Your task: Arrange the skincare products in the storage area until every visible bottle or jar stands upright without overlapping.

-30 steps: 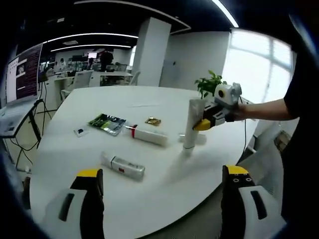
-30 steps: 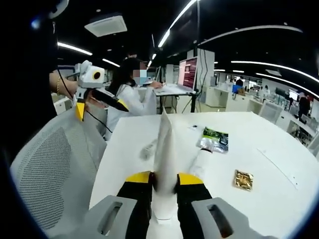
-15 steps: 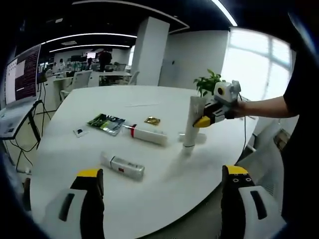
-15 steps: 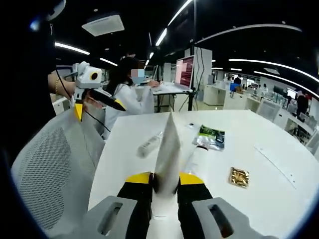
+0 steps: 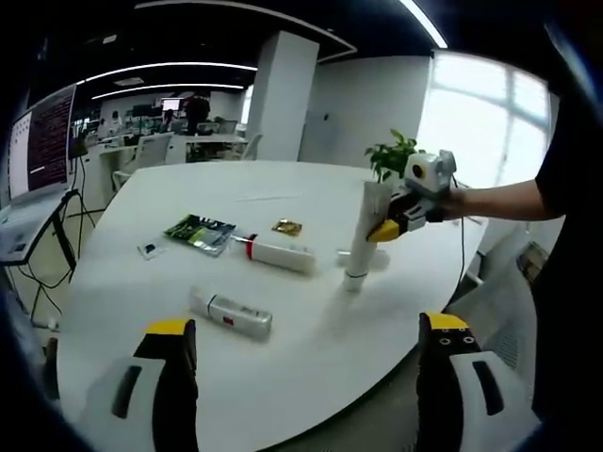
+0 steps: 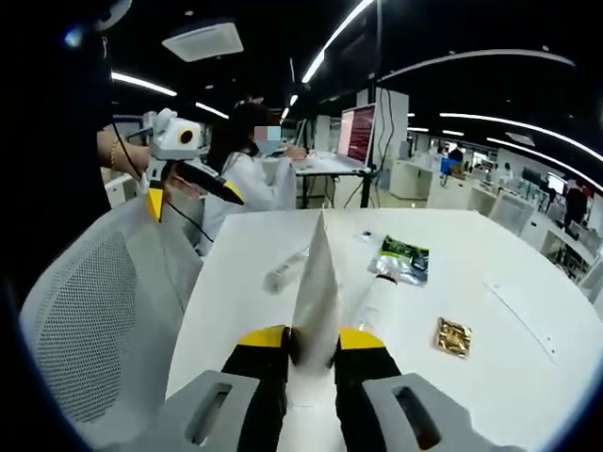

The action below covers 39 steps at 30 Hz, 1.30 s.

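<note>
One tube up, two to go. The right gripper [image 6: 310, 344] is clenched on the white tube [image 5: 359, 235], which stands cap-down on the desk [image 5: 311, 348] near its 3 o'clock edge in the left gripper view; I can't tell if the cap is fully seated or just touching. In the right gripper view that tube's flat crimped end points up between the jaws.

Left of it, at about 9 o'clock from the standing tube, a white tube with a red cap [image 5: 276, 254] lies flat. Nearer the camera, at 7 o'clock, a silver tube [image 5: 232, 314] also lies on its side. Neither overlaps anything. Both need standing.

Other stuff on the desk: a green packet [image 5: 203, 233], a small gold sachet [image 5: 288, 227], both flat, well apart from the tubes.

The left gripper [image 5: 306, 353] hangs spread wide, holding nothing, off the near desk edge.

Judgement: roughly a third done; once the right gripper lets go, the two lying tubes are next
</note>
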### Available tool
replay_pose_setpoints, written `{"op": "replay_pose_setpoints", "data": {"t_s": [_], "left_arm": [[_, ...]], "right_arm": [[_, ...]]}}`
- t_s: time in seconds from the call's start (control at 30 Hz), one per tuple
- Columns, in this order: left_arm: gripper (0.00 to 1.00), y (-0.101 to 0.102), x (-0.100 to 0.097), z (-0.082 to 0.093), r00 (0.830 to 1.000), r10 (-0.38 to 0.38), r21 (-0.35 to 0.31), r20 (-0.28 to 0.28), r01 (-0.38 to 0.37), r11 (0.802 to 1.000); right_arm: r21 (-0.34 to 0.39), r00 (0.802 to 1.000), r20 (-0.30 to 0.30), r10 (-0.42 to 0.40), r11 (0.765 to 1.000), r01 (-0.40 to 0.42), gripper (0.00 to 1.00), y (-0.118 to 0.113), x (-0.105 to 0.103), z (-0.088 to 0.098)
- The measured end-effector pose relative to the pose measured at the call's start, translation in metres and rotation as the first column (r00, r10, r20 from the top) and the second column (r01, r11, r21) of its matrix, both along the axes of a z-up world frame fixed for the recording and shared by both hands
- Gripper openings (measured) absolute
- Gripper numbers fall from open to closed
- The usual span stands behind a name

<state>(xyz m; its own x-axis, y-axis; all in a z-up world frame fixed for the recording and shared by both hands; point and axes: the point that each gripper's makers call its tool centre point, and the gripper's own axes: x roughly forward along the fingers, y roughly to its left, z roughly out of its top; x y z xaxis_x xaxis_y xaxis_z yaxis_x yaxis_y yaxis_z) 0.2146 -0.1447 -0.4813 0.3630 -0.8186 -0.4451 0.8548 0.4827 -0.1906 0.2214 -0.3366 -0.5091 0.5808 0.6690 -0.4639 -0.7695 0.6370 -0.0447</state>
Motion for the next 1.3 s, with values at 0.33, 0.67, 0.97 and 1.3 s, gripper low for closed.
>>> {"op": "replay_pose_setpoints", "data": {"t_s": [0.33,0.67,0.97,1.3], "left_arm": [[0.91,0.001,-0.001,-0.001,1.000,-0.003,0.006,0.002,0.003,1.000],[0.91,0.003,0.002,0.000,1.000,0.002,0.011,0.010,-0.003,1.000],[0.90,-0.003,0.004,0.014,0.998,-0.016,0.015,0.054,0.015,1.000],[0.90,-0.018,0.010,0.025,0.996,-0.042,-0.025,0.085,0.044,0.999]], "right_arm": [[-0.007,1.000,-0.004,0.007,1.000,-0.007,0.11,0.008,-0.004,0.003],[-0.015,0.999,-0.010,-0.040,0.999,0.040,0.20,0.000,-0.001,0.004],[-0.026,0.995,-0.014,-0.102,0.995,0.101,0.30,-0.010,-0.005,0.009],[-0.038,0.985,-0.011,-0.171,0.985,0.170,0.39,-0.018,-0.019,0.016]]}}
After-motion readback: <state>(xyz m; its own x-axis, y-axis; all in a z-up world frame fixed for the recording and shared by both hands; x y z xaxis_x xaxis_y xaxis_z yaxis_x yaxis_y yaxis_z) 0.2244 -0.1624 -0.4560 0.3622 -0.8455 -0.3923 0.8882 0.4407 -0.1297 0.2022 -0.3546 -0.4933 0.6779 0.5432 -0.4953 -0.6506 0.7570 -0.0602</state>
